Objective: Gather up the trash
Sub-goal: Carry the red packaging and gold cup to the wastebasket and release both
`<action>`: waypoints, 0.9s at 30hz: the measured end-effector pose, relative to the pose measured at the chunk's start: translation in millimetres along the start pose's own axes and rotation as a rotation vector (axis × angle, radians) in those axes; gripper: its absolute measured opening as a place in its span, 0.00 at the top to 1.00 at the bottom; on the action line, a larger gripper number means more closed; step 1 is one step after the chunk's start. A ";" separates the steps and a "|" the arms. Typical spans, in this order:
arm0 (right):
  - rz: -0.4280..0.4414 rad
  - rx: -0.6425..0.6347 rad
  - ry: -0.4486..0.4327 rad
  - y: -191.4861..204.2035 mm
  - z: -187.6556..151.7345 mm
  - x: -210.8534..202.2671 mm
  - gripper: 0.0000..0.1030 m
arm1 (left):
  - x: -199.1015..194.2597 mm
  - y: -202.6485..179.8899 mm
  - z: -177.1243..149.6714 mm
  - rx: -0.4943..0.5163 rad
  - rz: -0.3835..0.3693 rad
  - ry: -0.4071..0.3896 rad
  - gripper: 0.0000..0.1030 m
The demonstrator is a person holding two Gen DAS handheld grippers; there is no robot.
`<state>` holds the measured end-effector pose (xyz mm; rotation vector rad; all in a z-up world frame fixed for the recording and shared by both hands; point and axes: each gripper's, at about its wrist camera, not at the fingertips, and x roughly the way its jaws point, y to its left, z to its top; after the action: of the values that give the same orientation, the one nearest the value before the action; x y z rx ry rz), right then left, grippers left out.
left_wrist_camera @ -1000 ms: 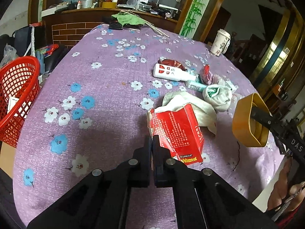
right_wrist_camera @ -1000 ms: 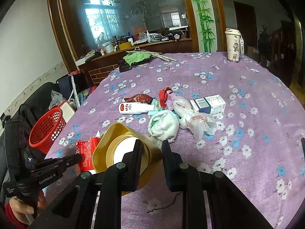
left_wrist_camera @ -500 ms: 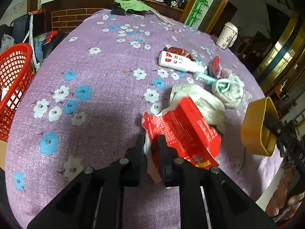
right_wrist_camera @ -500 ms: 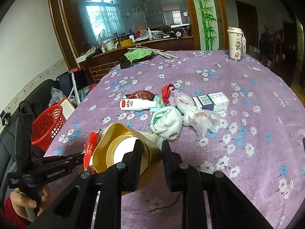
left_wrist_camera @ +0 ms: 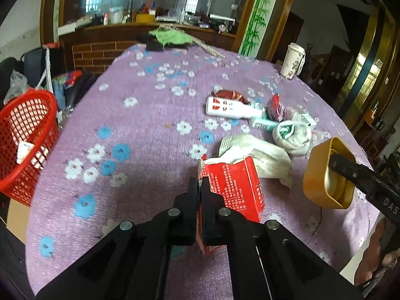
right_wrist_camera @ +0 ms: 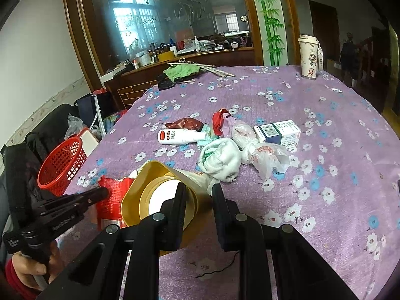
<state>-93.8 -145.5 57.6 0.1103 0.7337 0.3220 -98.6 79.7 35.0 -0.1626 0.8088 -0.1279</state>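
Observation:
My left gripper point(left_wrist_camera: 199, 183) is shut on the edge of a torn red carton point(left_wrist_camera: 232, 187) and holds it just above the purple flowered tablecloth point(left_wrist_camera: 140, 125). The carton also shows in the right wrist view point(right_wrist_camera: 111, 200). My right gripper point(right_wrist_camera: 197, 190) is shut on the wall of a yellow cup point(right_wrist_camera: 160, 192), one finger inside it; the cup also shows in the left wrist view point(left_wrist_camera: 325, 175). More trash lies mid-table: a white bottle point(right_wrist_camera: 180, 136), a crumpled white wrapper point(right_wrist_camera: 220, 160), a clear plastic bag point(right_wrist_camera: 262, 152), a small blue-white box point(right_wrist_camera: 277, 131).
A red mesh basket point(left_wrist_camera: 22, 140) stands off the table's left edge, with white items inside; it also shows in the right wrist view point(right_wrist_camera: 62, 167). A white tumbler point(right_wrist_camera: 310, 56) stands at the far right. A green cloth point(right_wrist_camera: 181, 71) lies at the far edge.
My left gripper closed on the red carton's edge and lifted and tilted it. The right gripper kept hold of the yellow cup with little movement.

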 end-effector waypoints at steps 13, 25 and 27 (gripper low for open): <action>-0.003 -0.020 -0.009 5.3 0.4 -3.6 0.78 | -30.8 -6.6 5.3 0.036 0.024 -0.091 0.98; 0.009 -0.035 -0.004 13.7 3.2 -0.4 0.78 | -41.0 4.6 7.7 0.022 0.043 -0.107 0.98; 0.016 -0.046 -0.003 18.5 4.9 0.4 0.78 | -44.0 8.5 9.1 0.015 0.050 -0.114 0.98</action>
<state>-94.7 -127.8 64.9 0.0735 0.7220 0.3536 -121.7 96.7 70.7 -0.1343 0.6973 -0.0772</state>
